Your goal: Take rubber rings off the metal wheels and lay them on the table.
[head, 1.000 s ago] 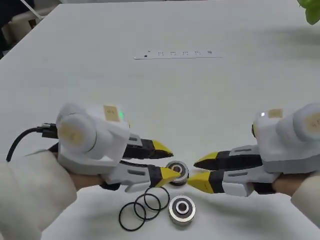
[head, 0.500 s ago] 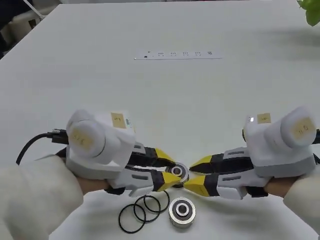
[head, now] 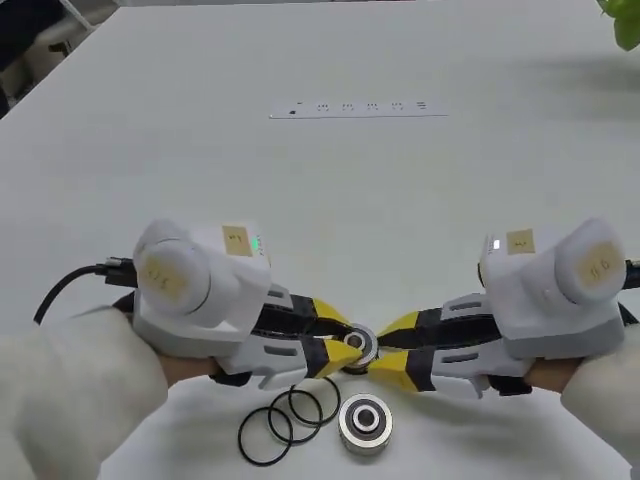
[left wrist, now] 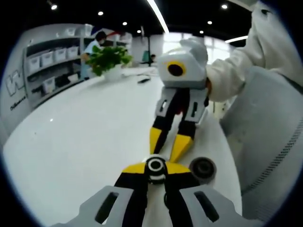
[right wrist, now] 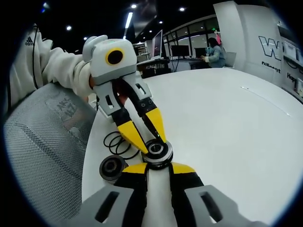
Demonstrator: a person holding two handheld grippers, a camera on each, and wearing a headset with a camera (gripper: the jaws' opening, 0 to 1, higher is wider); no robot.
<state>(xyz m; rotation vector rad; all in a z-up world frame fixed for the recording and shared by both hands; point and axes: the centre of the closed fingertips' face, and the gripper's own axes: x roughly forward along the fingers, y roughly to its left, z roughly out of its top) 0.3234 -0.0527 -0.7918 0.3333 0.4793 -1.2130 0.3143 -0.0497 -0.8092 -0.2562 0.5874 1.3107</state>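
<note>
**Both grippers meet on one wheel**

The broad white surface (head: 400,200) carries a thin white strip with small dark marks (head: 358,108) far from the person. The leaves of a green potted plant (head: 625,20) show at its far right corner. In the left gripper view, wall shelves with white bins (left wrist: 47,61) stand behind the plant. The right gripper view shows a grey mesh chair (right wrist: 47,142) beside the surface and dark monitors (right wrist: 180,49) on a distant desk.

The left gripper (head: 345,340) has its jaws clenched on a small round metal wheel (head: 355,345), held just above the near edge of the surface. The right gripper (head: 378,345) faces it, with its yellow jaw tips pinched onto the opposite side of the same wheel. Just in front, three loose black rubber rings (head: 285,415) lie overlapping on the surface. A second metal wheel (head: 364,420) lies flat beside them.

Compared with a second ago, the right gripper has moved in and its jaws have narrowed onto the wheel. The two sets of tips, apart then, now meet around it. The rings and the second wheel lie as before.
</note>
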